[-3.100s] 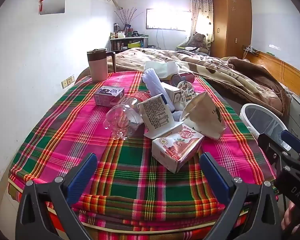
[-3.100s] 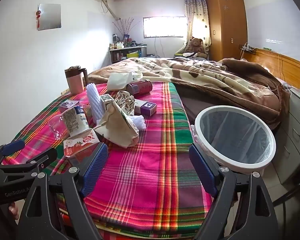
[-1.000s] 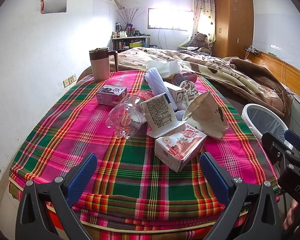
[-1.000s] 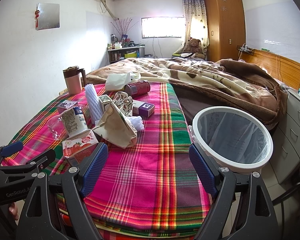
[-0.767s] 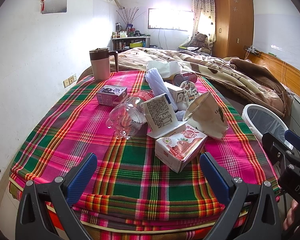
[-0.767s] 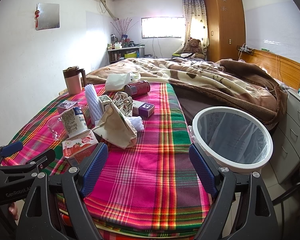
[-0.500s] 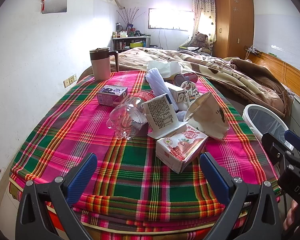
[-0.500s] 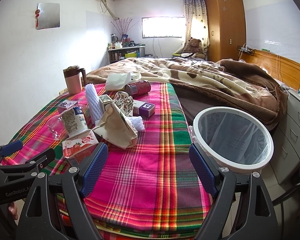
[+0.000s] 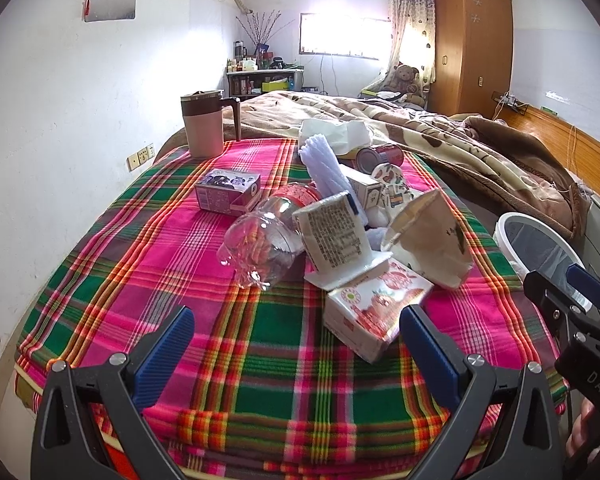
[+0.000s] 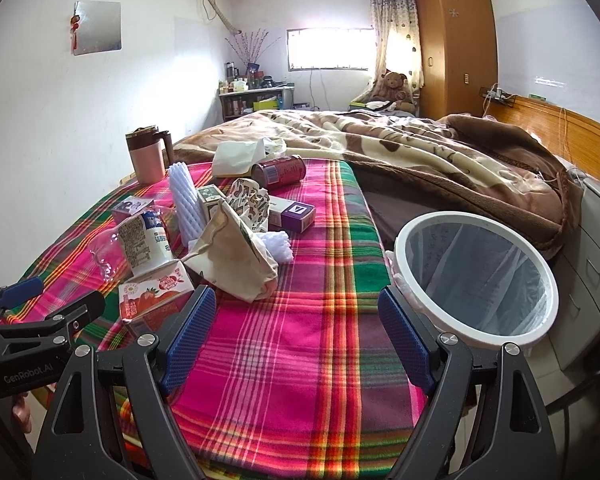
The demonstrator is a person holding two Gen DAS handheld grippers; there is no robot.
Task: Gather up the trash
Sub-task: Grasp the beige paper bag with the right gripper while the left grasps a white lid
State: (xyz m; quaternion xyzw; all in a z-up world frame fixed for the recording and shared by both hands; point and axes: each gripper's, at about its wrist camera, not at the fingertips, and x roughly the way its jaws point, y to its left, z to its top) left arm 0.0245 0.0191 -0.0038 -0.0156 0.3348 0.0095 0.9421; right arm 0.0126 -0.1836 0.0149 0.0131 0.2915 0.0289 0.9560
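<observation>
Both tongs (image 9: 296,338) (image 10: 296,332) agape, empty, above plaid blanket (image 9: 172,264); strawberry carton (image 9: 374,308) near.

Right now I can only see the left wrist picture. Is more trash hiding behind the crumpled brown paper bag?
Observer: Yes. The right wrist view shows a small purple cardboard box lying flat just past the crumpled brown paper bag.
Operator: Is the bin full? I only see a bit of it.
Observer: It looks empty. The whole rim of the round white bin shows here, and only its clear liner is visible inside.
Operator: Is my other gripper holding anything?
Observer: No. The right gripper has its blue fingers wide apart, with nothing between them.
</observation>
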